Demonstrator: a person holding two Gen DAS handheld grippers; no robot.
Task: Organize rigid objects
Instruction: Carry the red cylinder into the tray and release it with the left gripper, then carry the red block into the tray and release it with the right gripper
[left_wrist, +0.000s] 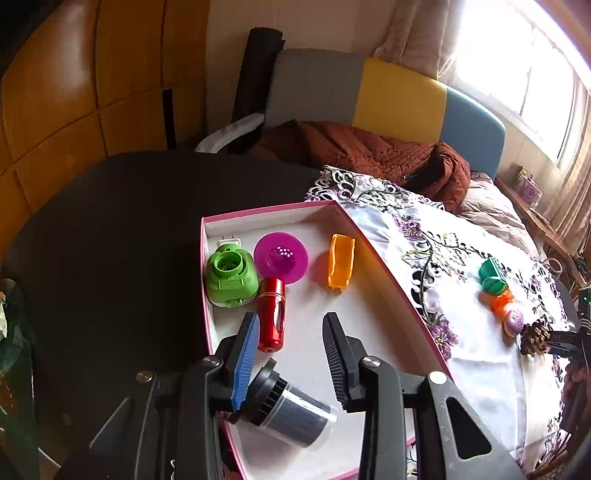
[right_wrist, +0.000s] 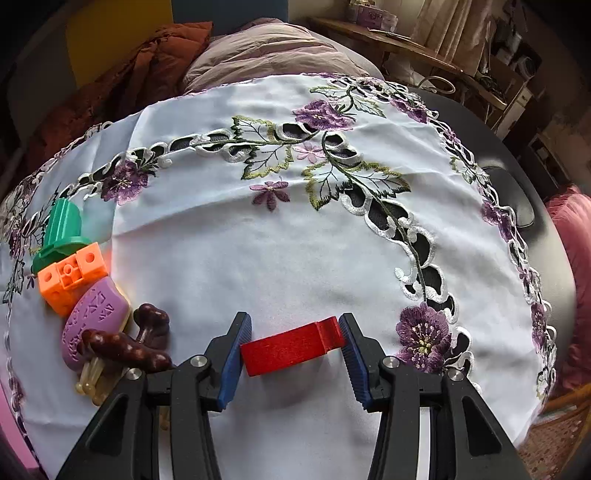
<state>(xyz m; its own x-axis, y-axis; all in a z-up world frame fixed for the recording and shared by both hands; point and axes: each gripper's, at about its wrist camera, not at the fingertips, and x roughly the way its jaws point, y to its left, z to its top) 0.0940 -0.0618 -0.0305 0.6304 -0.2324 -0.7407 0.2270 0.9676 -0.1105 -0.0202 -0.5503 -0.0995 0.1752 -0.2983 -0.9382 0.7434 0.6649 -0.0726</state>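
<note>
- Your left gripper (left_wrist: 290, 332) hangs over a shallow white box with a pink rim (left_wrist: 384, 266). Its jaws are spread wide and hold nothing.
- Inside the box, at its far left corner, sits a green plastic housing with a round opening (left_wrist: 231, 277). Just right of it lies a magenta disc (left_wrist: 280, 256), and farther right an orange open-topped tray piece (left_wrist: 341, 266).
- A red cylinder (left_wrist: 271, 314) lies near the green housing, just beside your left gripper's blue finger pad (left_wrist: 245, 363).
- A dark cylinder with a black ribbed cap (left_wrist: 291, 410) lies on its side in the near part of the box, below and between the fingers, partly hidden by them.
- The box rests on a dark table (left_wrist: 110, 240), next to a white cloth embroidered with purple flowers (right_wrist: 295, 240).
- Your right gripper (right_wrist: 295, 341) is low over that cloth. A red plastic block (right_wrist: 293, 345) lies between its blue pads, which are at or very close to its two ends; you cannot tell whether they grip it.
- To the left on the cloth, well clear of the red block, a cluster of pieces sits touching: a green piece (right_wrist: 62, 232) farthest, then an orange block (right_wrist: 72, 277), a purple embossed piece (right_wrist: 94, 317), and nearest, a dark brown knobbly piece (right_wrist: 129, 347).
</note>
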